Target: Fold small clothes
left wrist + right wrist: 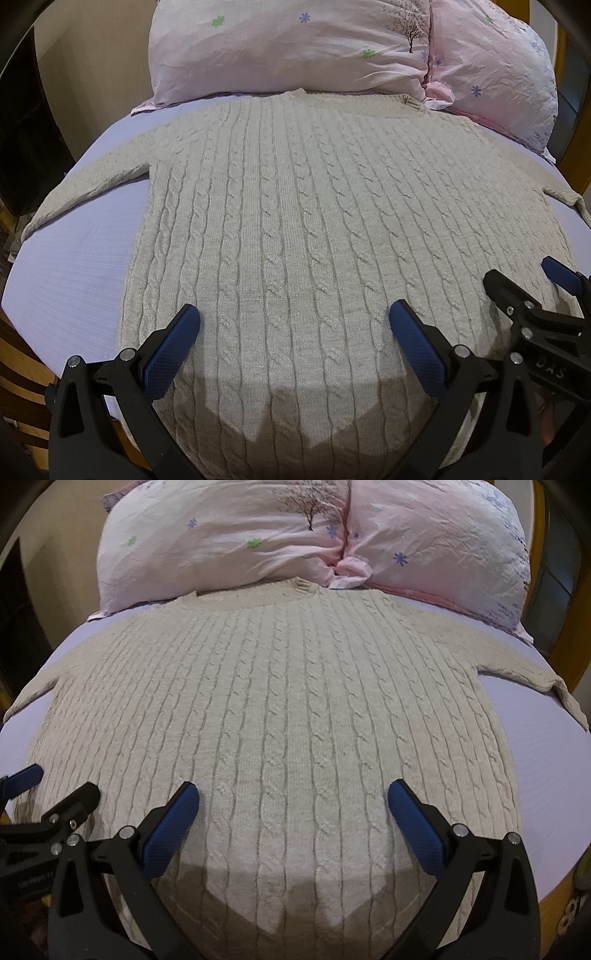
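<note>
We hold the left gripper [294,317] and the right gripper [293,795] spread wide and empty, side by side over the near hem of the sweater [314,206], which lies flat on the bed [74,266], collar far, sleeves out sideways.

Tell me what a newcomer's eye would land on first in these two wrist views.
The beige cable-knit sweater dominates, spread flat across the lavender sheet, sleeves out to both sides. Behind its collar sit two pink flowered pillows. Low in front, the left gripper and right gripper hover open above the hem, side by side.
</note>
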Available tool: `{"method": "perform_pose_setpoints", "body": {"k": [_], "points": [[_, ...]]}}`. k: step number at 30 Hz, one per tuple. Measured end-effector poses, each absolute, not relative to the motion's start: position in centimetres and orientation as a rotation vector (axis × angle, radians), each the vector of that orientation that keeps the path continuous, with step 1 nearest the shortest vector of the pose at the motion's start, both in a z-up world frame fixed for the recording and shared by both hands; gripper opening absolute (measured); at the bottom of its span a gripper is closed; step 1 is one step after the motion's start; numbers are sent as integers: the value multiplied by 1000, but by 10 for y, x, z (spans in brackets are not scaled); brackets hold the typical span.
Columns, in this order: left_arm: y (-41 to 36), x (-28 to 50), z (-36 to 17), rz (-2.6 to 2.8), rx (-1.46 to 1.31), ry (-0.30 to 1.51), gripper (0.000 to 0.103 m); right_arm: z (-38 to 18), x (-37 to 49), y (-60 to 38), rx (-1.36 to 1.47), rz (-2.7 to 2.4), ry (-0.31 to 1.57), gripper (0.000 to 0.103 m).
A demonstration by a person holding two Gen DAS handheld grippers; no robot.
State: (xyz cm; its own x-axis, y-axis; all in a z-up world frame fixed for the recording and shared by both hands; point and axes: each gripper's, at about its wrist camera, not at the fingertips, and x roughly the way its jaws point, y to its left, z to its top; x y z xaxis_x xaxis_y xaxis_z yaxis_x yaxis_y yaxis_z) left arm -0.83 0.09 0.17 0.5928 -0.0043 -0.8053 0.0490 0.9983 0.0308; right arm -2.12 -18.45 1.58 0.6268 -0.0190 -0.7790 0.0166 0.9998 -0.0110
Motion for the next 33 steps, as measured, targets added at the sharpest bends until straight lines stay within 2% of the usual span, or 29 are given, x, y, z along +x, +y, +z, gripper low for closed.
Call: {"method": "perform_pose_setpoints", "body": {"k": [5, 8, 11, 13, 15, 23, 24, 28, 29, 31, 33], "points": [[2, -6, 3, -62, 61, 937, 102, 28, -21, -207, 27, 84, 901, 101], [12, -2, 10, -120, 33, 925, 102, 58, -21, -269, 165, -13, 778, 101], [32, 1, 23, -123, -4, 818, 102, 82, -15, -371, 398, -183, 672, 101], [49, 7, 32, -121, -37, 729, 102, 82, -6, -435, 559, -273, 652, 96], [62, 15, 37, -129, -77, 709, 102, 70, 5, -496, 744, -345, 664, 80], [128, 51, 38, -50, -276, 703, 102, 26, 34, -608, 1064, -483, 622, 54], [139, 49, 35, -31, -298, 704, 102, 23, 34, -618, 1094, -498, 598, 45], [179, 55, 31, 40, -374, 701, 102, 17, 31, -651, 1140, -604, 532, 24], [192, 56, 30, 67, -392, 699, 102, 20, 36, -655, 1114, -633, 537, 8], [209, 57, 30, 103, -420, 691, 102, 34, 46, -646, 1004, -669, 537, 8], [228, 56, 31, 137, -464, 667, 102, 73, 63, -607, 789, -624, 491, 8]]}}
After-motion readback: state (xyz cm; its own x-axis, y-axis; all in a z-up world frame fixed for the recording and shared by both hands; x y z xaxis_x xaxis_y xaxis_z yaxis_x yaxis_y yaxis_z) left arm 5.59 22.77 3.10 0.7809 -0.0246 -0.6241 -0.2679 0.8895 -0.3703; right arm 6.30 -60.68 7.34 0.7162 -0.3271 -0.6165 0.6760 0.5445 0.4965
